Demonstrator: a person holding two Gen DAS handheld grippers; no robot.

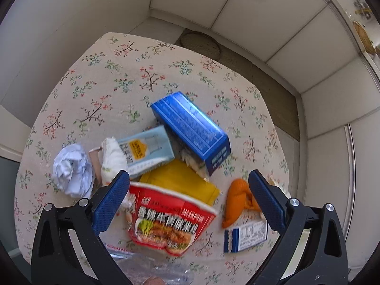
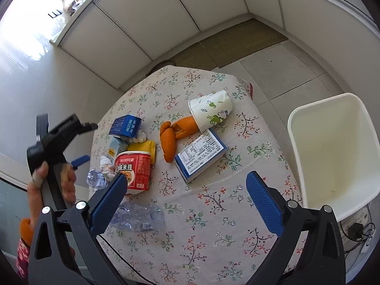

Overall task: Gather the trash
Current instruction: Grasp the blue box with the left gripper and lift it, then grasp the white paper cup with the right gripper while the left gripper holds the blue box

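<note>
The crushed plastic bottle (image 1: 152,270) is blurred and cut off by the bottom edge.

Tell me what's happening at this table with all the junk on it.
A person is clearing trash off a floral-cloth table with two handheld grippers. Both are open and empty. The left gripper hovers over the red noodle cup; the right gripper hangs above the table. The white bin beside it looks empty.

Three cartons (image 2: 200,154) (blue), two cups (image 2: 210,110).
</note>
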